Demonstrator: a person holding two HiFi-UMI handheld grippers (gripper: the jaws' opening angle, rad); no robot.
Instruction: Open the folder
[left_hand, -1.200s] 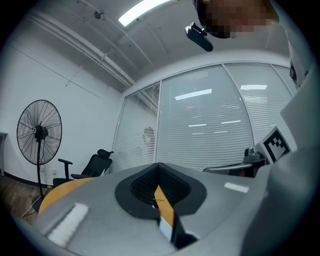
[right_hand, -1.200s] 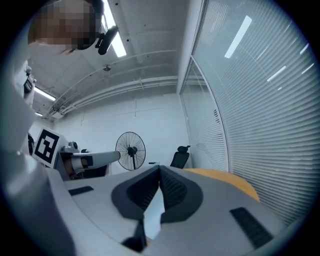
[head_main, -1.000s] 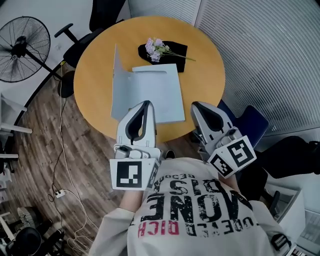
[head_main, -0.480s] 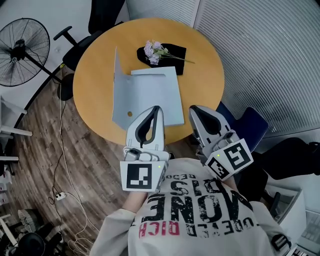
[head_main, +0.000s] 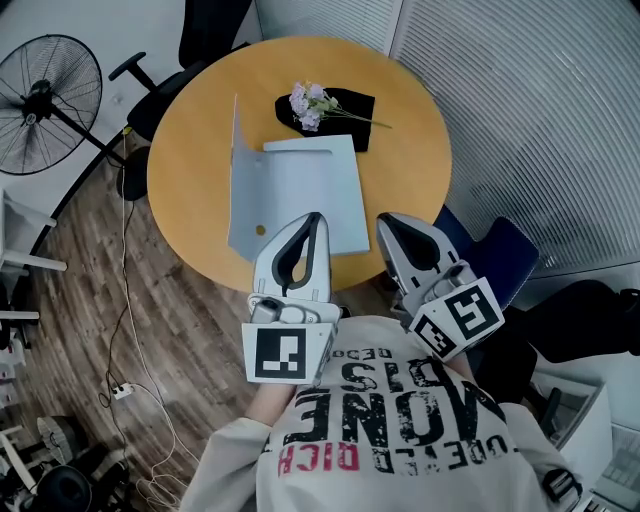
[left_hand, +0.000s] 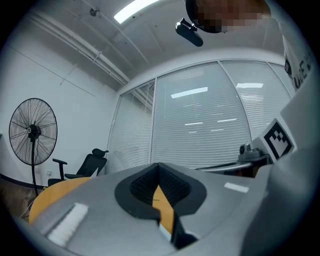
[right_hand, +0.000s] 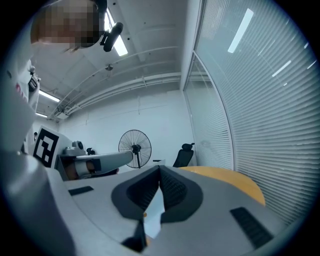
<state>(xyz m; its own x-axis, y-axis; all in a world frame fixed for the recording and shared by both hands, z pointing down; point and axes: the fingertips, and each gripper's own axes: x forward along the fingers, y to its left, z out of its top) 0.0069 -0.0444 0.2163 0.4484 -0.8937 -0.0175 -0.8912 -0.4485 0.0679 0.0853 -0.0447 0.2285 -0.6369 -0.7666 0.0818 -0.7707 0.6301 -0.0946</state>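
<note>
Right now you are holding both pairs of jaws clenched on nothing. The left gripper (head_main: 312, 218) is pointing over the near edge of the folder (head_main: 300, 185), while the right gripper (head_main: 383, 220) is pointing just beside its near right corner. The folder is lying ahead of both on the round table (head_main: 190, 120), its long axis running away from you, your left nearer. It is pale blue, with its cover (head_main: 236, 150) standing almost upright along the left side.

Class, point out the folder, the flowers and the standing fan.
folder (head_main: 300, 190): head view, its flat lower sheet.
flowers (head_main: 304, 99): head view, the pale blossoms.
standing fan (head_main: 42, 92): head view, its centre hub.
</note>
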